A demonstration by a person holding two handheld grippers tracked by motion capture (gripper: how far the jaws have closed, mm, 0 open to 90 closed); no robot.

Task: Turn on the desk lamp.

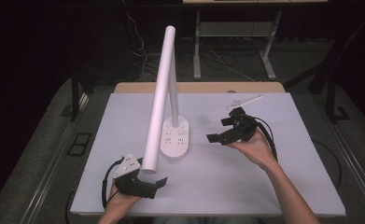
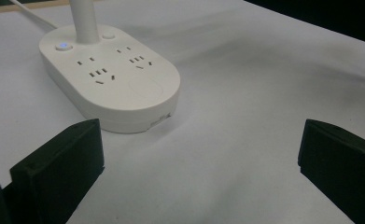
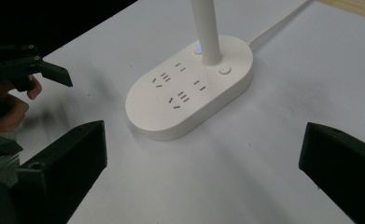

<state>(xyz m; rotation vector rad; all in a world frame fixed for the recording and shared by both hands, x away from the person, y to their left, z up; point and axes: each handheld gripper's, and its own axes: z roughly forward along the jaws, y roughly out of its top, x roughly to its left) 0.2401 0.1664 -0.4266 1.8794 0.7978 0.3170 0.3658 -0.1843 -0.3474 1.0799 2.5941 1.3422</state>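
While flanking a white lamp base (image 1: 175,140), 2 grippers gape wide, empty; left gripper (image 1: 148,185) slightly nearer than right gripper (image 1: 220,130).

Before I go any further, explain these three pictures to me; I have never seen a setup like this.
A person stands at a white table, holding a hand tool in each hand. Each tool has two black fingers that pinch: the left gripper and the right gripper. One picture looks down from above. The other two come from small cameras riding on the tools, looking out between their own fingers. On the table stands a white desk lamp whose oval base has sockets and a small blue light. Both tools are open and hold nothing.
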